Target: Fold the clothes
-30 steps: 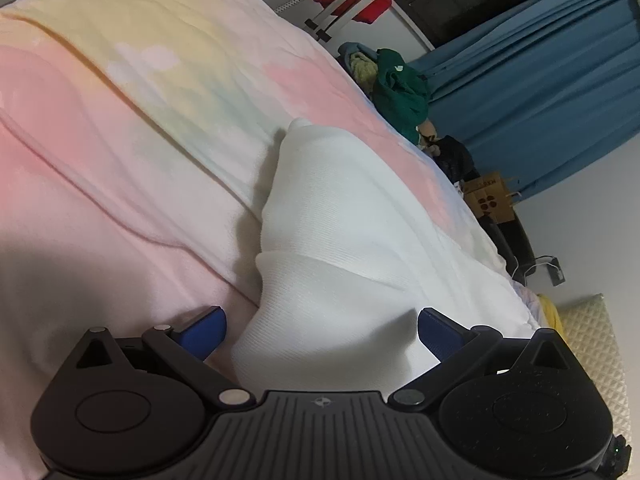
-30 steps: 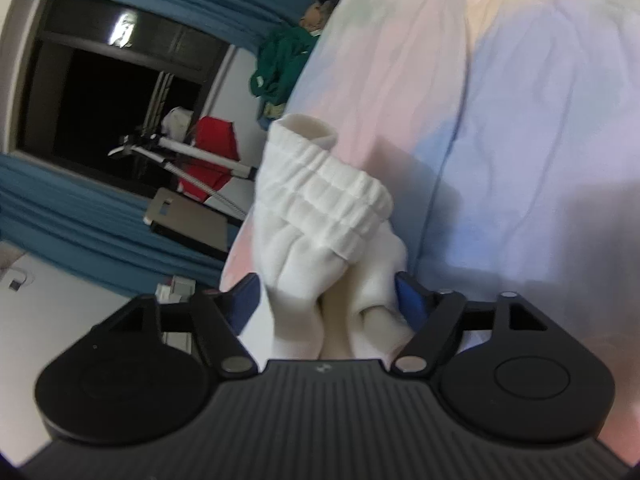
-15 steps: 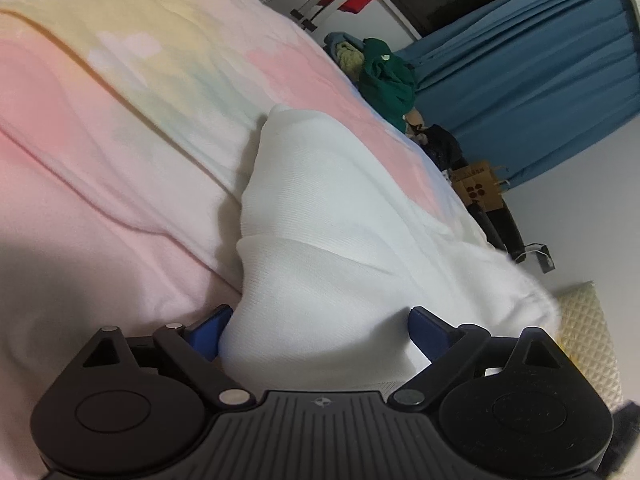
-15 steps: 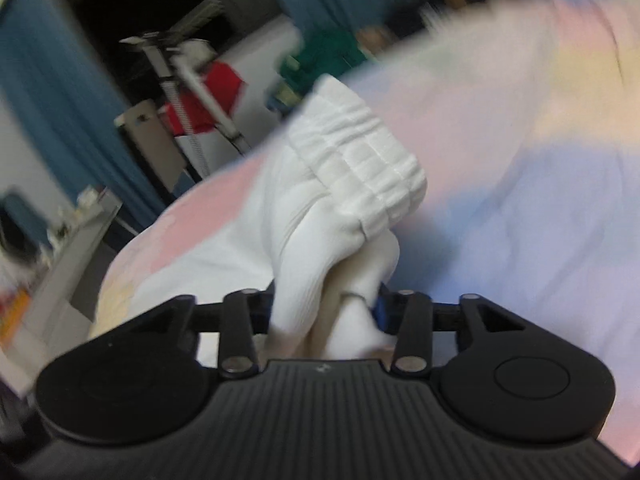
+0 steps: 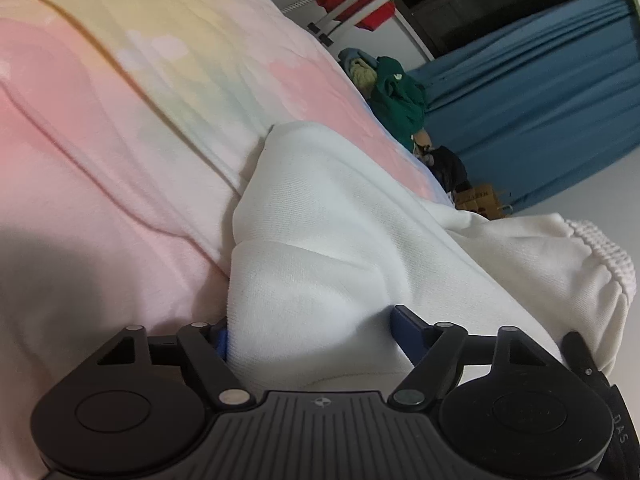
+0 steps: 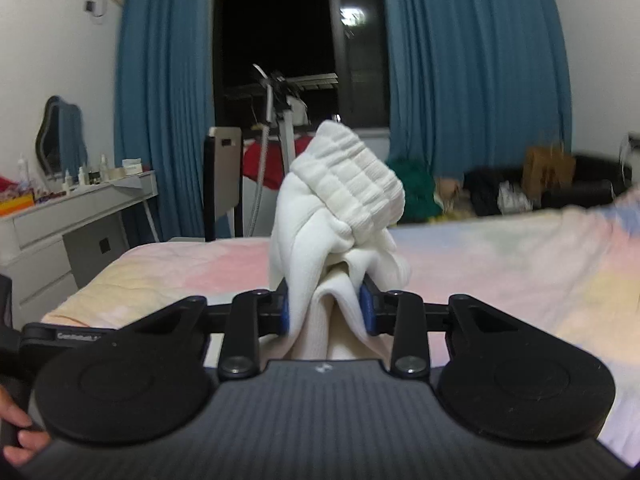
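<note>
My right gripper (image 6: 326,308) is clamped on a bunched fold of the white garment (image 6: 340,196); its ribbed waistband stands upright above the pads, clear of the bed (image 6: 500,256). Only this view shows the window (image 6: 300,40), blue curtains (image 6: 472,60) and dresser (image 6: 76,216). My left gripper (image 5: 308,332) has cloth filling its wide jaws, pads touching both sides; a firm grip I cannot confirm. There the garment lies spread over the pastel bedspread (image 5: 120,100).
</note>
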A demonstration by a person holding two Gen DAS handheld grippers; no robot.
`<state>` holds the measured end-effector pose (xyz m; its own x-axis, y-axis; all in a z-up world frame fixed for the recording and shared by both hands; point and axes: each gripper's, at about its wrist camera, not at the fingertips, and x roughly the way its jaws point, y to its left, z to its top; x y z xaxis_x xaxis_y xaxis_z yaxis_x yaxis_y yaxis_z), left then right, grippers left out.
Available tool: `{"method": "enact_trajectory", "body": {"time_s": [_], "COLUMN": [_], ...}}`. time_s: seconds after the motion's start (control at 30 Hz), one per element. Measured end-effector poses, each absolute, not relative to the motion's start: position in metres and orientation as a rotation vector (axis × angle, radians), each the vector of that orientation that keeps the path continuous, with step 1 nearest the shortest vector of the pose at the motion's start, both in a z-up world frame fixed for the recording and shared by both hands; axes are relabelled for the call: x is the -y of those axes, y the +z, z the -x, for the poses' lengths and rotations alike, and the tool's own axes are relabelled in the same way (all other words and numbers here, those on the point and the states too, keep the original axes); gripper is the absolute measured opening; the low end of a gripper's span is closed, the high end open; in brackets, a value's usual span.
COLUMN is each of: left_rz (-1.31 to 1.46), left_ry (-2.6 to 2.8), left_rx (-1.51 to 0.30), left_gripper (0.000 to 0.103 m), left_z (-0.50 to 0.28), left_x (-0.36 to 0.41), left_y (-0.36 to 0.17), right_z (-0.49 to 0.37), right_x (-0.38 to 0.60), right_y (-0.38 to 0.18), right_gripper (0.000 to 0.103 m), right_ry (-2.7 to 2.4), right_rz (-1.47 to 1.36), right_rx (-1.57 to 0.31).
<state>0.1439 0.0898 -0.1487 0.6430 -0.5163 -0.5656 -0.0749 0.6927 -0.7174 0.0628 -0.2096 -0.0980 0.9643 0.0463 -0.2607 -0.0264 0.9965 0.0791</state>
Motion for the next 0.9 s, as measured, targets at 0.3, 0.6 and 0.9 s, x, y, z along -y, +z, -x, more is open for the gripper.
{"method": "enact_trajectory", "body": {"time_s": [0.3,0.6,0.9], "left_rz": [0.756,0.767,0.708], "left_ry": [-0.284,-0.298,-0.299], "left_rx": [-0.841,-0.846,-0.842], "left_gripper": [0.07,0.072,0.074], "left_z": [-0.14,-0.138,-0.135], "left_x": [-0.092,-0.093,-0.089], "left_y": [-0.147,-0.149,-0.146], "right_z": [-0.048,-0.048,-0.092], "right_x": [0.174,0.162,0.317], "right_y": [-0.096,-0.097,-0.143], "right_gripper": [0.023,0.02,0.081], "right_ry": [0.003,0.011,-0.14], "right_rz": [0.154,0.205,-0.635], "right_rx": [-0.171,-0.159,-0.547]}}
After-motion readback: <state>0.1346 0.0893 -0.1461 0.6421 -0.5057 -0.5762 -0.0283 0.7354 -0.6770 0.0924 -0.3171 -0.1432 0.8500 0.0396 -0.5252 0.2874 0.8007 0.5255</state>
